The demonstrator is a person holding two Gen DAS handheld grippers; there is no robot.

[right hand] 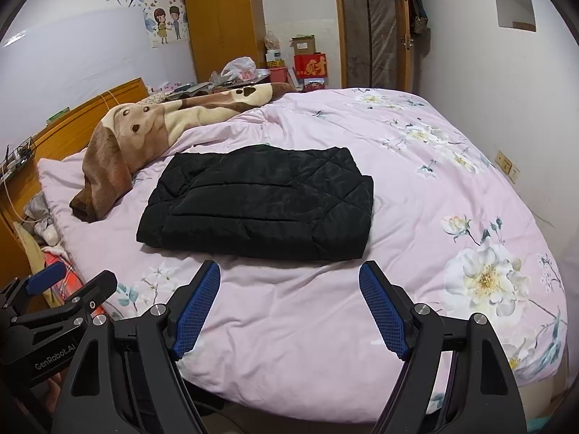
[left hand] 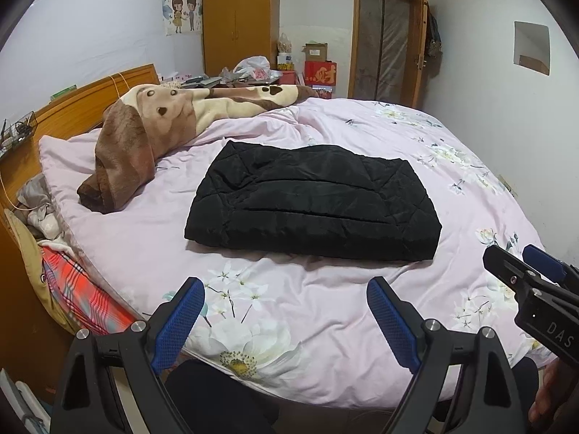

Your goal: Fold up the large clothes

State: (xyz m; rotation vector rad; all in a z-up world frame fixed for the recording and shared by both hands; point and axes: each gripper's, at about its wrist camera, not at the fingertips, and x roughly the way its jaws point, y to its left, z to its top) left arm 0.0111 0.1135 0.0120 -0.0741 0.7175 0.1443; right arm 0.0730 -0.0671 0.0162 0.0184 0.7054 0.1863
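Note:
A black quilted jacket point(left hand: 315, 200) lies folded into a flat rectangle in the middle of the bed; it also shows in the right wrist view point(right hand: 260, 206). My left gripper point(left hand: 286, 289) is open and empty, held above the bed's near edge, short of the jacket. My right gripper point(right hand: 289, 275) is open and empty, also just short of the jacket's near edge. The right gripper shows at the right of the left wrist view point(left hand: 524, 260), and the left gripper at the lower left of the right wrist view point(right hand: 76, 282).
The bed has a pink floral duvet point(left hand: 325, 311). A brown and cream dog-print blanket point(left hand: 144, 133) lies heaped at the far left by the wooden headboard point(left hand: 72, 105). Loose clothes point(left hand: 72, 282) hang off the bed's left side. A wardrobe point(right hand: 224, 25) and boxes point(right hand: 309, 67) stand behind.

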